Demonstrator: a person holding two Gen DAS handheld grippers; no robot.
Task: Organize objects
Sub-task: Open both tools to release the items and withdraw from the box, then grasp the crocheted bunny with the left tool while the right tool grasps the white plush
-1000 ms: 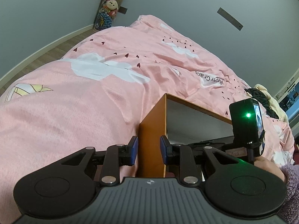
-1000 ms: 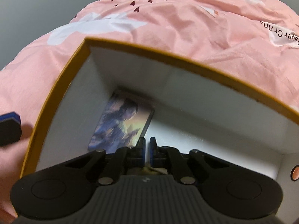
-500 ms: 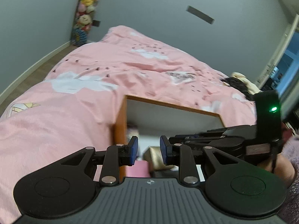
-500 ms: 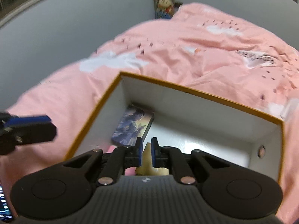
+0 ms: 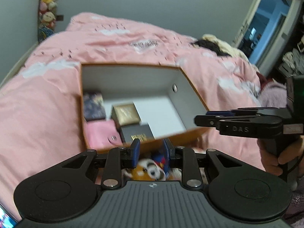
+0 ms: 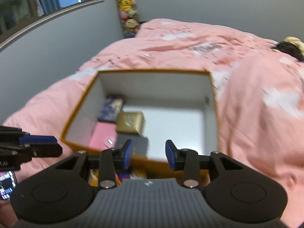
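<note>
An orange box with a white inside [image 5: 191, 79] [image 6: 212, 102] lies open on the pink bed. Along its left side lie a dark picture card [image 5: 94, 106] [image 6: 111, 107], a gold box [image 5: 126, 114] [image 6: 131, 122], a pink box [image 5: 100, 134] [image 6: 103, 135] and a black box [image 5: 137, 134] [image 6: 136, 144]. My left gripper [image 5: 150, 152] is open above the box's near edge, over a plush toy [image 5: 150, 168]. My right gripper [image 6: 149, 153] is open and empty above the near edge; it also shows in the left wrist view [image 5: 218, 114].
The pink duvet [image 5: 47, 102] [image 6: 256, 114] covers the bed all around the box. Plush toys [image 5: 47, 3] [image 6: 127, 5] hang in the far wall corner. Dark and cream items [image 5: 212, 44] lie on the bed's far right. A phone screen [image 6: 6, 186] shows at lower left.
Both grippers have pulled back and up from the box. My right gripper has opened, and the gold box it held now lies in the orange box.
</note>
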